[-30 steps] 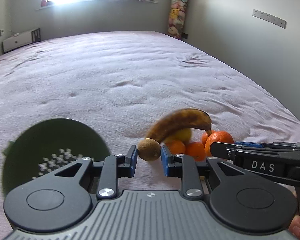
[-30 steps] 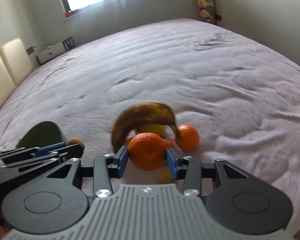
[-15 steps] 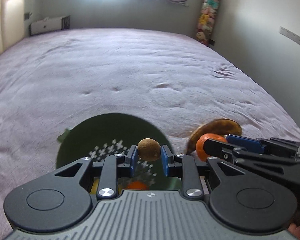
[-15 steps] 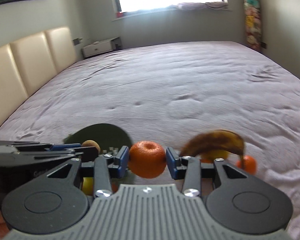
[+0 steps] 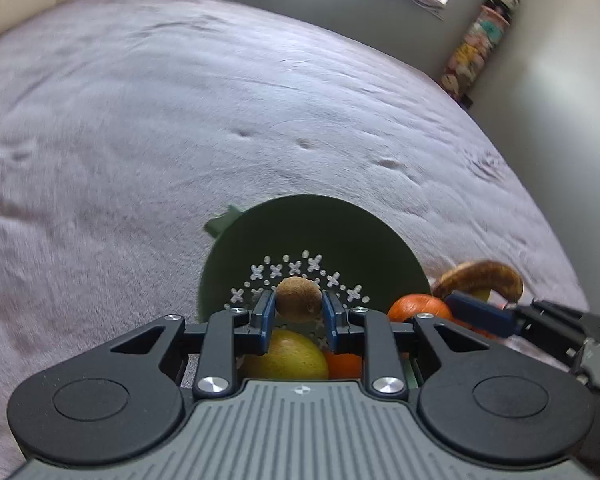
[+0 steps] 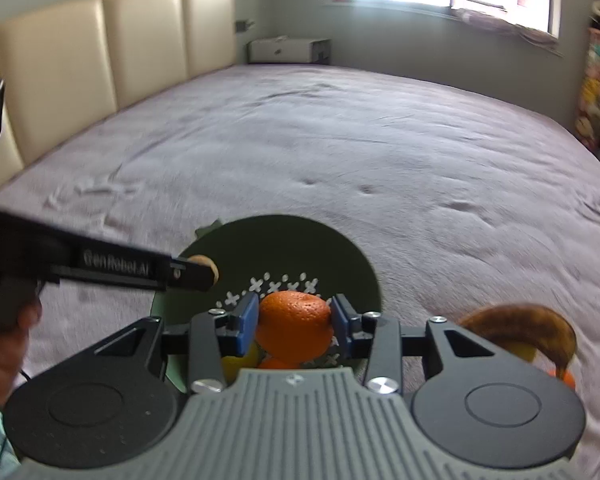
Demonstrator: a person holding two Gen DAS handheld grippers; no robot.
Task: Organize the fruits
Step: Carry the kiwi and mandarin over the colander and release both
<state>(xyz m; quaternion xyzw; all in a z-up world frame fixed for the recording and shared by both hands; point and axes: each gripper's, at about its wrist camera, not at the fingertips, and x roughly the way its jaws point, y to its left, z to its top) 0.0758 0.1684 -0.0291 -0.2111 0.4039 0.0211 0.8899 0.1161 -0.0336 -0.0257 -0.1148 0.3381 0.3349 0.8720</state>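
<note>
My left tool [image 5: 298,312] is clamped on a kiwi [image 5: 299,299], right tool [image 6: 294,322] on an orange [image 6: 295,326], both over the green colander [image 5: 340,232]. It holds an apple [image 5: 288,356] & orange already. Banana [image 6: 528,326] etc. still on the bed [image 6: 340,140], right of it.

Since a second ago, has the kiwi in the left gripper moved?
Yes. The kiwi, then beside the banana pile, is now over the green colander, clamped in the left gripper.
</note>
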